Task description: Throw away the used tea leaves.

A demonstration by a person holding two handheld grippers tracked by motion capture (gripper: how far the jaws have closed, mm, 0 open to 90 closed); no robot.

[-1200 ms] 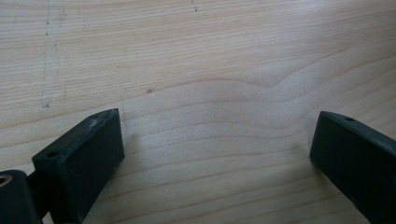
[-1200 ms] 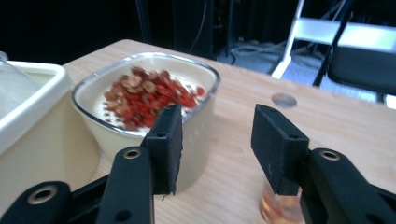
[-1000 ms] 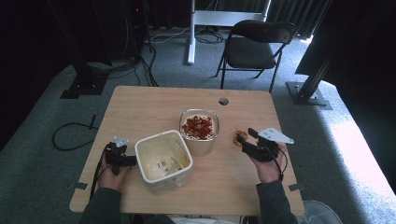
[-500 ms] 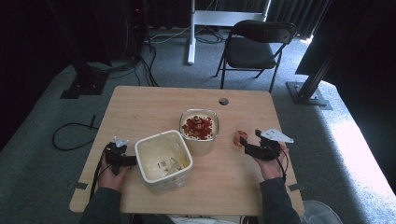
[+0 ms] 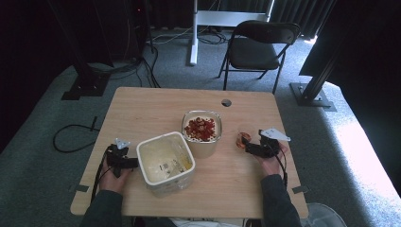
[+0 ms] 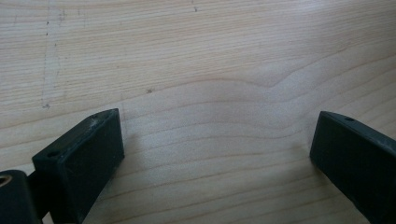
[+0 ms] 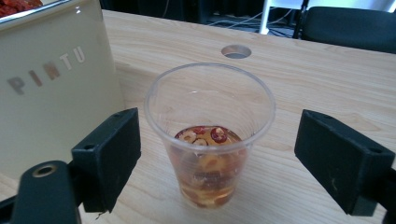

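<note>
The clear plastic cup (image 7: 210,135) stood upright on the wooden table (image 5: 142,109), at about three o'clock from the container of red slices (image 5: 201,132) and near the table's right edge. In the right gripper view it was about one third full of amber liquid with some red and pale rings floating on top.

The right gripper (image 7: 215,158) had just been opening its jaws, and now they stood wide on both sides of the cup without touching it, so the cup was released and stood by itself. The left gripper (image 6: 215,154) was also spread open, with only bare wood between its jaws; in the high view it lay at nine o'clock from the empty cream tub (image 5: 165,163), just beside its wall.

The cup looked thin and soft, so it would probably bend under a hard squeeze, and then the liquid could jump over the rim. It seemed light, and smooth enough to slip. The safest place to hold it was probably the middle of the wall, a little above the liquid level, with gentle pressure and the cup kept vertical. The rim looked stiffer, but a grip there could tip it.
</note>
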